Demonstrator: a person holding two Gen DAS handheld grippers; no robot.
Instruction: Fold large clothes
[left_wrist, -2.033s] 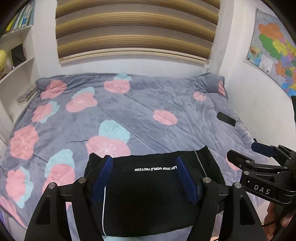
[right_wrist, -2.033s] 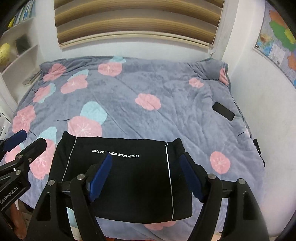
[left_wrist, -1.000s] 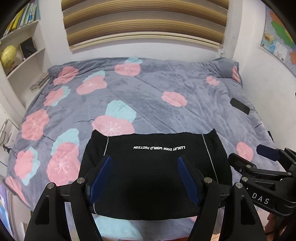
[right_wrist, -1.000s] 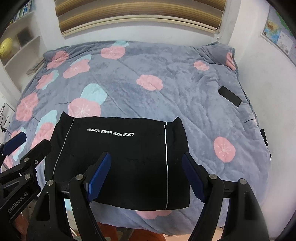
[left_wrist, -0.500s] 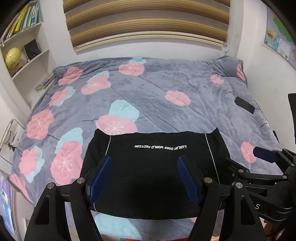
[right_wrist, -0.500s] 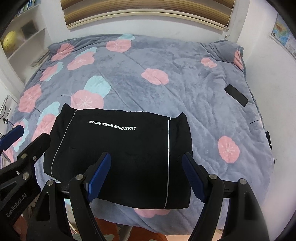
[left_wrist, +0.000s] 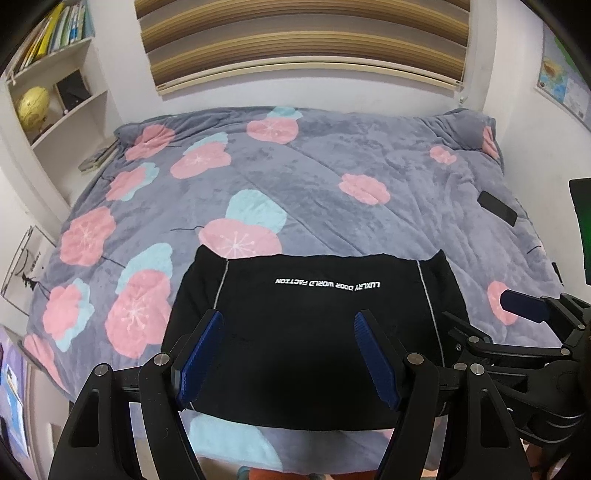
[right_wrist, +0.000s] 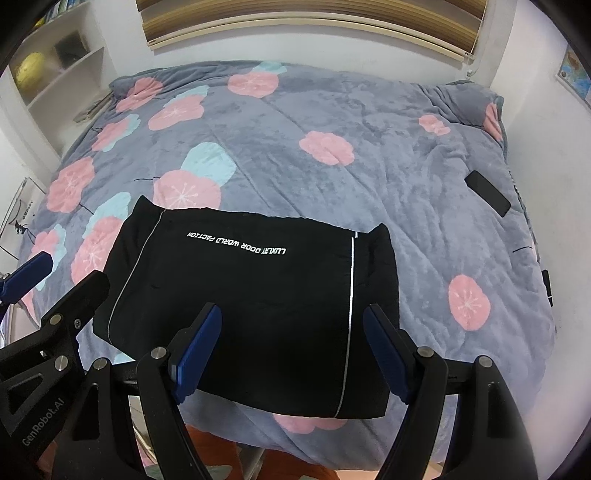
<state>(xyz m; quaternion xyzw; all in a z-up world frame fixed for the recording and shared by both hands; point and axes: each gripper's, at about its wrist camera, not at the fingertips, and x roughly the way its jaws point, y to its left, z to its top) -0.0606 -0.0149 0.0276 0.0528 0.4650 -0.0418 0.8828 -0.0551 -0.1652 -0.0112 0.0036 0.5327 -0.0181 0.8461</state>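
- Both claws hang above the bed (left_wrist: 369, 155), spread wide and gripping nothing: the left claw (left_wrist: 291, 354) and the right claw (right_wrist: 291, 350) each hover over the near part of the black garment (right_wrist: 258, 295).
- Risk, as I judge it: a claw that bites down too deep could catch the fleecy bedspread (right_wrist: 406, 166) along with the cloth and drag the fold crooked.
- A pinch through only the top layer might open the bundle out.
- The garment lies near the foot edge, already folded into a tidy rectangle, with white piping lines and a line of white lettering.
- A dark phone (right_wrist: 487, 199) lies well apart.
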